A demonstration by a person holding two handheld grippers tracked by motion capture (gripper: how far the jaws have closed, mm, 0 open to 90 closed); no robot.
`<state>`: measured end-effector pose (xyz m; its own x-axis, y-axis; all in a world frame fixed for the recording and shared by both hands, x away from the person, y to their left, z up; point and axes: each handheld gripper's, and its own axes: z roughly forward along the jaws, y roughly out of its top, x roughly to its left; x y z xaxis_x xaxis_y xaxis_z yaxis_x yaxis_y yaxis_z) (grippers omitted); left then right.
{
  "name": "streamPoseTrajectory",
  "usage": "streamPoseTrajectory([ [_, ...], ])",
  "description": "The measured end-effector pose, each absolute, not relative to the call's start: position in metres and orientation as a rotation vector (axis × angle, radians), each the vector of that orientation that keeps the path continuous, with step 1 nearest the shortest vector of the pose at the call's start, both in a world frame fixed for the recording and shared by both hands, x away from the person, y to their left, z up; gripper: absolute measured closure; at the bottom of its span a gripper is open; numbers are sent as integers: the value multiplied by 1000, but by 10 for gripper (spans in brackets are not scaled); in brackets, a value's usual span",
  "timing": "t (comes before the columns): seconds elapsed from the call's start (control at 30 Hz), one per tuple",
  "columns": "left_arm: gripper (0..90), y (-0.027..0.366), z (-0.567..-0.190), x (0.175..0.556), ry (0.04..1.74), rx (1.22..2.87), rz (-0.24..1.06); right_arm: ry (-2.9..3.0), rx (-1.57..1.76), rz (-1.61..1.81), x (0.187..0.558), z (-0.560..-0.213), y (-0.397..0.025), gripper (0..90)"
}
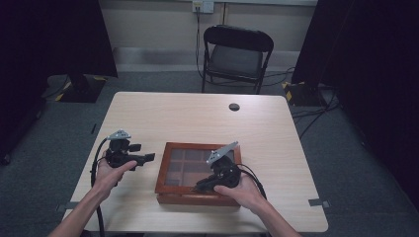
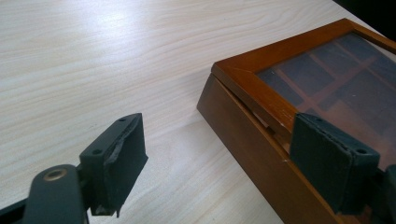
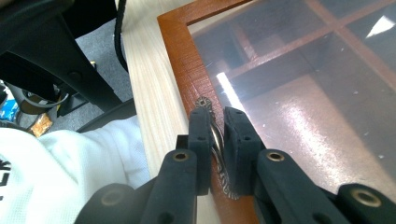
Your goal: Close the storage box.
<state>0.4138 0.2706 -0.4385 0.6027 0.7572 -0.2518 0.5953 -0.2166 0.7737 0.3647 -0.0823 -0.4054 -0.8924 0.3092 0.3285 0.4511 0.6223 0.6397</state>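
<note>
A brown wooden box point(image 1: 197, 146) with a glass lid over several compartments lies on the table near its front edge. My right gripper point(image 1: 201, 186) is at the box's front rim. In the right gripper view that gripper point(image 3: 217, 120) is shut on a small ornate metal handle point(image 3: 216, 136) on the lid's frame point(image 3: 180, 56). My left gripper point(image 1: 147, 158) stands open beside the box's left side. In the left gripper view, one pad of that gripper point(image 2: 219, 140) is over the table and the other over the lid's edge, with the box's corner point(image 2: 252, 88) between them.
A black folding chair point(image 1: 236, 54) stands behind the table. A round cable hole point(image 1: 234, 106) sits near the table's far edge. Dark curtains hang at both sides and cables lie on the floor at the right. Bare tabletop point(image 1: 197, 118) stretches beyond the box.
</note>
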Motion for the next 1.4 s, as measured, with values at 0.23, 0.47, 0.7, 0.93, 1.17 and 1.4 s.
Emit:
streamPoseTrajectory([
  [0.23, 183, 270, -439, 414, 1076, 1925, 225, -2661, -630, -1099, 366, -416, -76, 828],
  [0.47, 183, 269, -439, 413, 1073, 1928, 217, -2662, -635, -1074, 366, -428, -75, 827],
  [0.7, 183, 270, -439, 413, 1079, 1929, 218, -2672, -648, -1070, 364, -427, -80, 823],
  [0.93, 183, 268, -440, 414, 1074, 1941, 218, -2631, -671, -1110, 365, -429, -85, 774],
  [1.17, 183, 265, -439, 413, 1073, 1943, 202, -2606, -847, -1324, 375, -407, -101, 567],
  [1.4, 183, 267, -435, 414, 1078, 1957, 215, -2580, -1083, -1482, 384, -388, -134, 373],
])
